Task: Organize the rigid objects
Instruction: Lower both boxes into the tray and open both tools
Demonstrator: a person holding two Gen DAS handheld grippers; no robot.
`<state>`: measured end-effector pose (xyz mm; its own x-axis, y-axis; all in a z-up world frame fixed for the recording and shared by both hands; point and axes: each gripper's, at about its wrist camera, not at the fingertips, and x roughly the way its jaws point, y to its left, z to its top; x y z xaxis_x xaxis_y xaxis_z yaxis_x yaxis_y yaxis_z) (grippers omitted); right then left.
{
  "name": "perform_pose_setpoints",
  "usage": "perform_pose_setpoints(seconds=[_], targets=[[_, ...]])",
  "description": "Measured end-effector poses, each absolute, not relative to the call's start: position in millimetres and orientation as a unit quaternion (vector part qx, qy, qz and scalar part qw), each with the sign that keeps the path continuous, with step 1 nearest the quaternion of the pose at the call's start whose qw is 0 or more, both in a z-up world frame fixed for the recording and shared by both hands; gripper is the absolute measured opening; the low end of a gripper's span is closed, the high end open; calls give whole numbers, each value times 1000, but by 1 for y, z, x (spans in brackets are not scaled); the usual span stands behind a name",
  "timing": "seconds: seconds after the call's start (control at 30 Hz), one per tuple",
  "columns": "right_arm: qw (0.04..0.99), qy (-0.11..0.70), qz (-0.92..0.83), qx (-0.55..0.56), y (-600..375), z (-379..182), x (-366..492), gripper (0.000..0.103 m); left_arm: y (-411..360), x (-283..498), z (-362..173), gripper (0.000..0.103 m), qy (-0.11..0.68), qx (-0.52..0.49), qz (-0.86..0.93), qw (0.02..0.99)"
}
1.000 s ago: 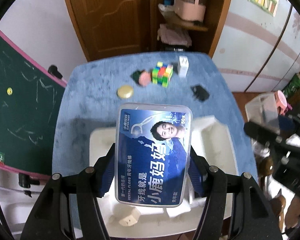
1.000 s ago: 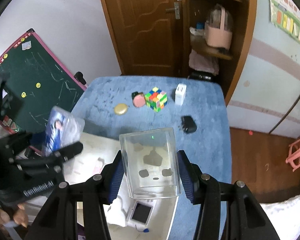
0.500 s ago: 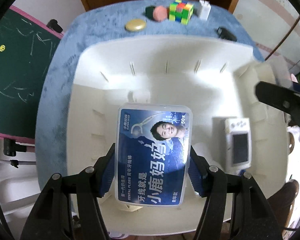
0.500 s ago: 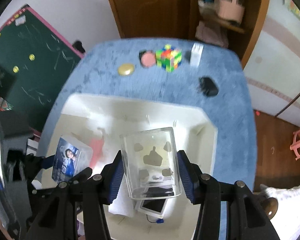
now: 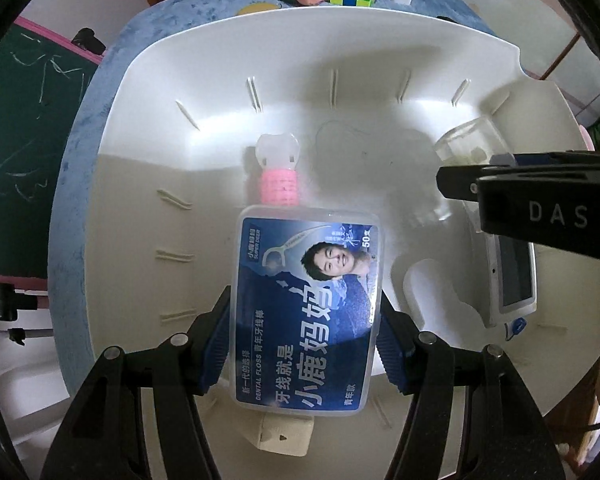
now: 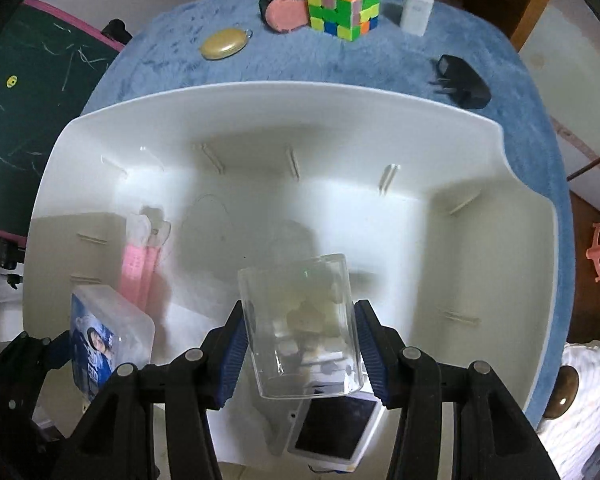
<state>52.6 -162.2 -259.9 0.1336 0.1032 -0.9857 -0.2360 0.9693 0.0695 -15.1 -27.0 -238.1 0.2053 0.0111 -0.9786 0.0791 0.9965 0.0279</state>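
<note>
My left gripper (image 5: 306, 336) is shut on a blue dental floss box (image 5: 306, 312) and holds it low inside the white bin (image 5: 340, 40). The box also shows at the bin's left in the right wrist view (image 6: 100, 336). My right gripper (image 6: 300, 352) is shut on a clear plastic cup (image 6: 300, 320), held inside the bin (image 6: 260, 100) above a white handheld device (image 6: 336, 432). The cup (image 5: 468, 148) and right gripper show at the right in the left wrist view.
A pink-handled tool (image 5: 279, 176) lies in the bin. On the blue table (image 6: 340, 64) beyond it are a Rubik's cube (image 6: 344, 10), a pink round item (image 6: 286, 14), a gold oval (image 6: 224, 43), a white charger (image 6: 417, 10) and a black adapter (image 6: 462, 86).
Both grippers have moved from above the table down into the white bin, still holding the floss box and the cup.
</note>
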Motion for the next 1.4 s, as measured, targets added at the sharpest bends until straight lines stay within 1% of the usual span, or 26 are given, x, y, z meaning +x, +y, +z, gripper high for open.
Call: perform_pose_setpoints(seconds=[0.23, 0.27, 0.33, 0.5, 1.03, 1.23, 1.4], targets=[[750, 649, 118, -49, -160, -258, 53, 54, -28, -11, -243, 68, 642, 30, -40, 765], [751, 648, 119, -47, -161, -257, 53, 54, -29, -11, -243, 73, 644, 31, -42, 764], [753, 645, 121, -44, -163, -254, 54, 60, -30, -10, -244, 80, 644, 33, -43, 763], [762, 634, 124, -41, -162, -241, 53, 61, -34, -10, -236, 80, 640, 25, -44, 767], [794, 592, 138, -6, -181, -182, 45, 61, -48, -8, -182, 80, 605, 27, -72, 792], [805, 579, 133, 13, -193, -156, 49, 61, -44, 0, -149, 80, 584, 32, -67, 808], [813, 566, 130, 29, -207, -122, 58, 61, -31, 12, -107, 80, 555, 40, -56, 829]])
